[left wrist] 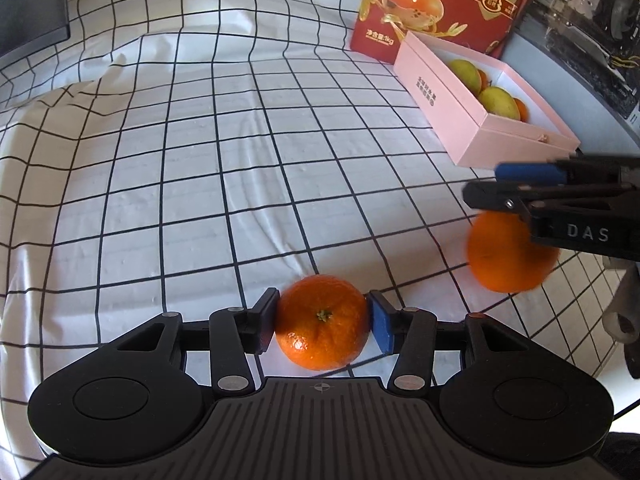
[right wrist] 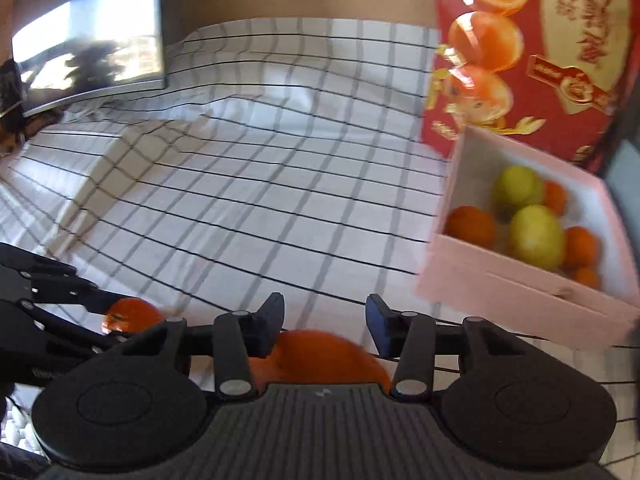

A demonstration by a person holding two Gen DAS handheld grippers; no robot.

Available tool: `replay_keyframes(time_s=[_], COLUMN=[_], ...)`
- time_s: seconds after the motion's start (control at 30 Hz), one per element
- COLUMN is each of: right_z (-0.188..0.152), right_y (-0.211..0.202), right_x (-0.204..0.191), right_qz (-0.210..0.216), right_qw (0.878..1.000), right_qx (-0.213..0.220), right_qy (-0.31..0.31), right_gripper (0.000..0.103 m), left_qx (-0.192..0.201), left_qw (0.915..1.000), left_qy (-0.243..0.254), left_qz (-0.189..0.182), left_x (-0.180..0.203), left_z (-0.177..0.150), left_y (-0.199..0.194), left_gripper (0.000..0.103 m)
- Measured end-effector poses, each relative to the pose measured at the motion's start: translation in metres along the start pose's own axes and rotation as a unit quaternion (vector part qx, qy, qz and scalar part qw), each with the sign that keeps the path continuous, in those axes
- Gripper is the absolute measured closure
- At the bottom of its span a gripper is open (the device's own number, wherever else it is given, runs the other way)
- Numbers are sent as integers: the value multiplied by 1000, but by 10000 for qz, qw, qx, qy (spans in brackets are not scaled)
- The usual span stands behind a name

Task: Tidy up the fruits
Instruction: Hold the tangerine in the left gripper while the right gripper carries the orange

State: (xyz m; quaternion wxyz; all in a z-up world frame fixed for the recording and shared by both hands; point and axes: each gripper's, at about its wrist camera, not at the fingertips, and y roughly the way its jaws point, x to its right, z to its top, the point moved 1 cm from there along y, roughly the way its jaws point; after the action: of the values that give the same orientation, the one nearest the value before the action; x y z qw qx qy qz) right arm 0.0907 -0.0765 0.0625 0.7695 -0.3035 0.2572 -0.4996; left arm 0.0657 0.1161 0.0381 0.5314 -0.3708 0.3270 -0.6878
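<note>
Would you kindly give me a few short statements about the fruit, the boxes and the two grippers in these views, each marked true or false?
1. The left gripper is closed on an orange. True.
2. The pink box holds no fruit. False: it contains green and orange fruit.
3. A red carton stands behind the pink box. True.
4. The tablecloth is plain blue. False: white with a dark grid.
5. The right gripper is clamped shut on a second orange. False: its fingers stand apart above it.

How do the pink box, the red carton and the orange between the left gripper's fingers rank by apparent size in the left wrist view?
1. pink box and red carton: alike; the carton is cropped.
2. orange: smallest, though nearest.
</note>
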Motion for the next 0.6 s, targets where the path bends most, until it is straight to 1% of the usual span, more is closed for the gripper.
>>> replay_keyframes(time_s=[0.1,0.17,0.23,0.3,0.4,0.43,0.47,0.53,0.6], right_z=[-6,-13,-19,-21,-21,-20,-19,-19,-21], right_y=[1,2,-1,-3,-5,-7,-10,-19,-29], right_x=[12,12,10,7,10,11,13,17,17], right_qz=[20,13,66,11,45,29,9,180,374], right_qw=[9995,9992,9993,9997,9994,9994,9993,9988,9982], right_qx=[-130,-203,-150,-116,-117,-84,-61,21,127], right_qy=[272,334,322,227,325,347,370,454,443], right_gripper=[58,57,56,54,52,50,44,37,33], left_qx=[-6,-16,-31,-38,-47,-45,-41,-37,-41], left_qw=[10000,10000,10000,10000,10000,10000,10000,10000,10000], left_qy=[-33,-17,-13,-24,-55,-46,-35,-20,-22], left_qz=[-15,-22,-25,-31,-51,-51,-46,-31,-27], left_x=[-1,-1,-1,-1,-2,-2,-2,-1,-1], left_z=[2,2,3,4,4,4,4,3,3], left_y=[1,2,3,3,4,4,4,4,4], left_gripper=[50,50,50,50,50,50,50,50,50])
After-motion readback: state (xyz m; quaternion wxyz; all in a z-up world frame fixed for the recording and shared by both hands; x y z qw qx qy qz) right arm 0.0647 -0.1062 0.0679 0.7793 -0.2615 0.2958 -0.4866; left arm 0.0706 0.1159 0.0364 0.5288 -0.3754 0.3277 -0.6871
